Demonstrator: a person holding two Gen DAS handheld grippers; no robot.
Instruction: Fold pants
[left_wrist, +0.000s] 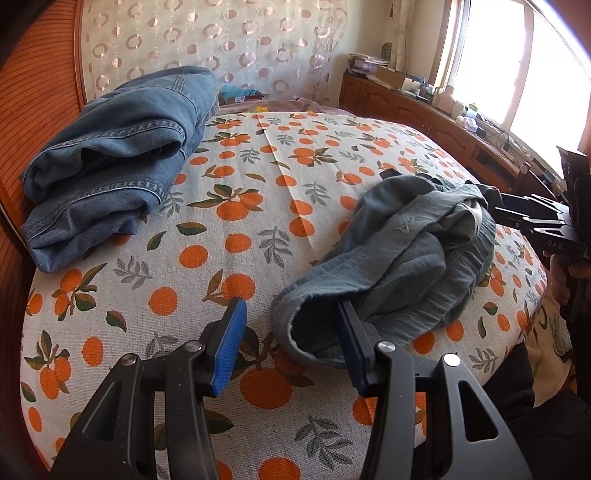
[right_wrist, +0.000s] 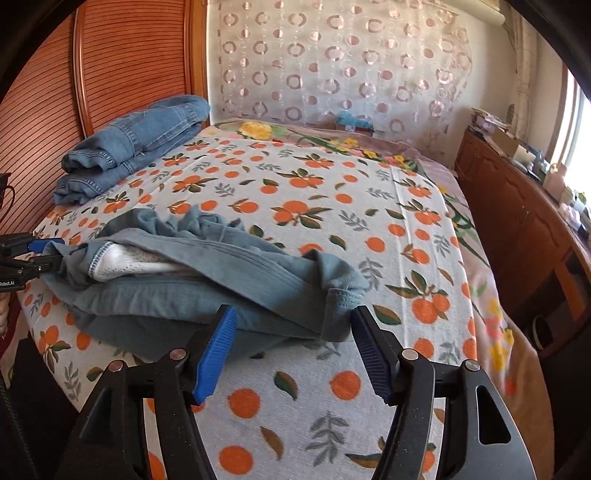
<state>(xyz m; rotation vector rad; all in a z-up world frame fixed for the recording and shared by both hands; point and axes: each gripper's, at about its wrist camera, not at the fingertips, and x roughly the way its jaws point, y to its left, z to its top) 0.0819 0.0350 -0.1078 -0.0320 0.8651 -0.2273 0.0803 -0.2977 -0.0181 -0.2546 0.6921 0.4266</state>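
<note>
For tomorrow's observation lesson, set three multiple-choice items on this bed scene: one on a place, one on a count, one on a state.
1. Where do the folded blue jeans lie?
A. Beside the wooden headboard
B. On the cabinet under the window
C. On the floor

2. How many garments lie on the orange-print sheet?
A. One
B. Two
C. Four

3. In what state are the grey-green pants?
A. Hung up on a hanger
B. Spread out flat at full length
C. Bunched in a loose heap

Answers:
1. A, since the jeans sit at the far corner of the sheet, right by the headboard.
2. B, since only the jeans and the grey-green pants are there.
3. C, since the pants lie crumpled, with a white lining showing, in front of the right gripper, whose jaws stand apart.
</note>
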